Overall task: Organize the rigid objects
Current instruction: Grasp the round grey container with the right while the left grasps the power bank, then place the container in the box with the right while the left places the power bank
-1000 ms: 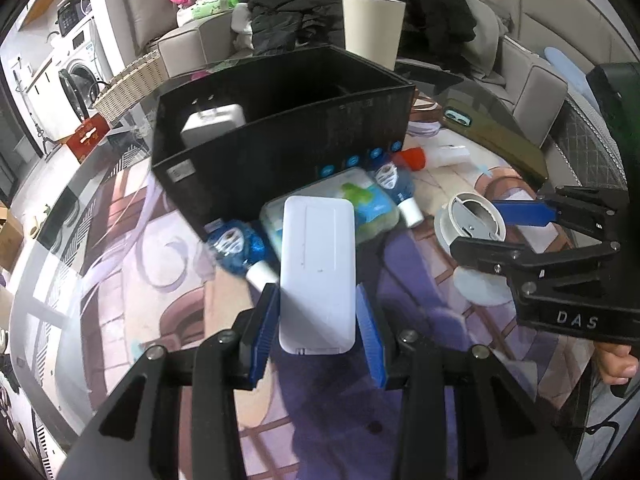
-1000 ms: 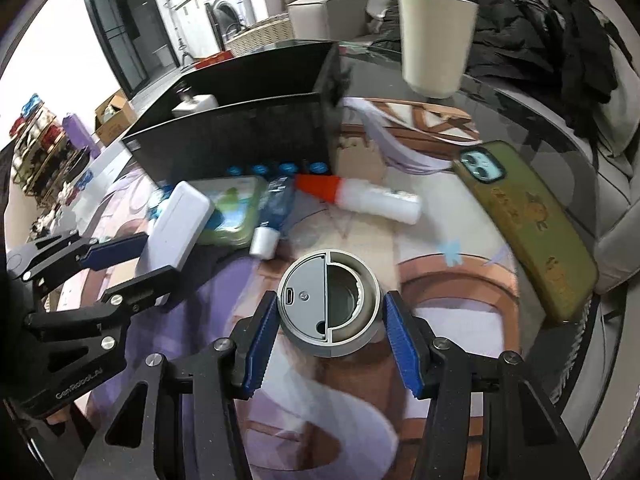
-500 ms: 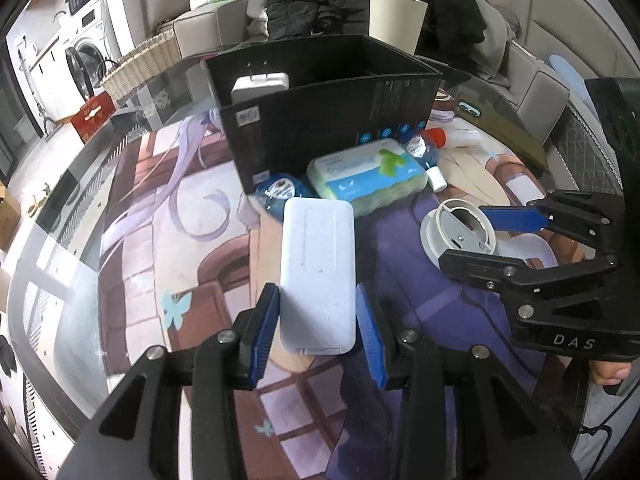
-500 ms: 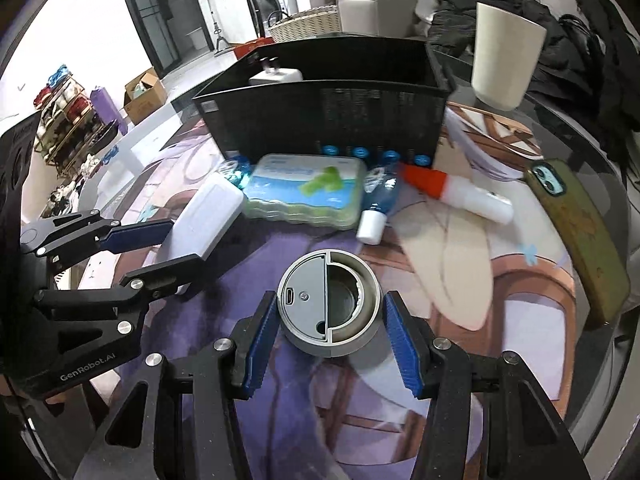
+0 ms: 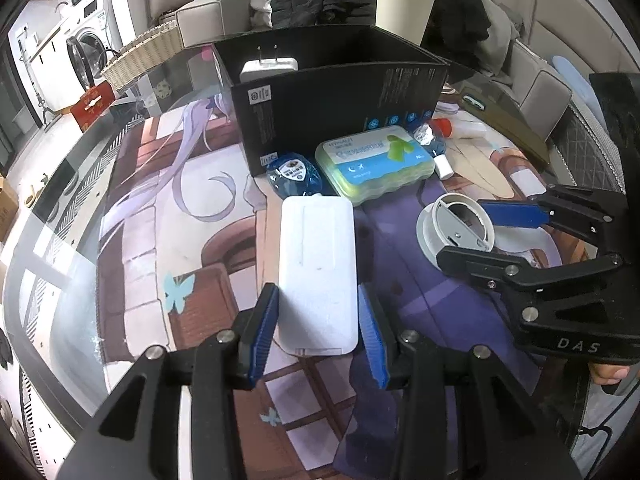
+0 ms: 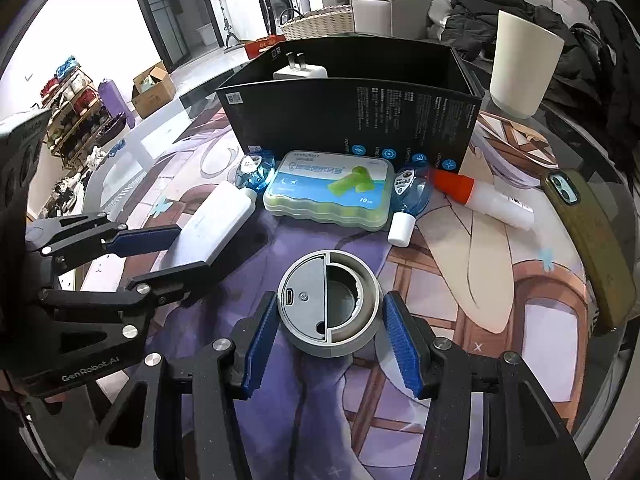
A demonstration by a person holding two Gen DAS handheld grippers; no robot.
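Note:
A white power bank (image 5: pixel 316 264) lies on the printed mat between the blue pads of my left gripper (image 5: pixel 318 292). Its jaws are opening and the pads look just off its sides. In the right wrist view the left gripper (image 6: pixel 192 250) and the power bank (image 6: pixel 224 220) sit at the left. My right gripper (image 6: pixel 330 300) is shut on a round grey device (image 6: pixel 304 300), also visible as the round device (image 5: pixel 452 224) in the right gripper (image 5: pixel 460 234). The black box (image 5: pixel 340 96) stands behind, with a white charger (image 5: pixel 270 66) inside.
Against the black box (image 6: pixel 352 112) lie a green-and-blue earplug case (image 6: pixel 332 188), two small blue bottles (image 6: pixel 410 196) and a white tube with a red cap (image 6: pixel 480 196). A phone (image 6: pixel 588 240) lies near the right table edge. A beige cup (image 6: pixel 524 72) stands behind.
Both grippers drew back from the black box with the power bank and the round device between their pads. The power bank no longer overlaps the earplug case. The left jaws widened slightly.

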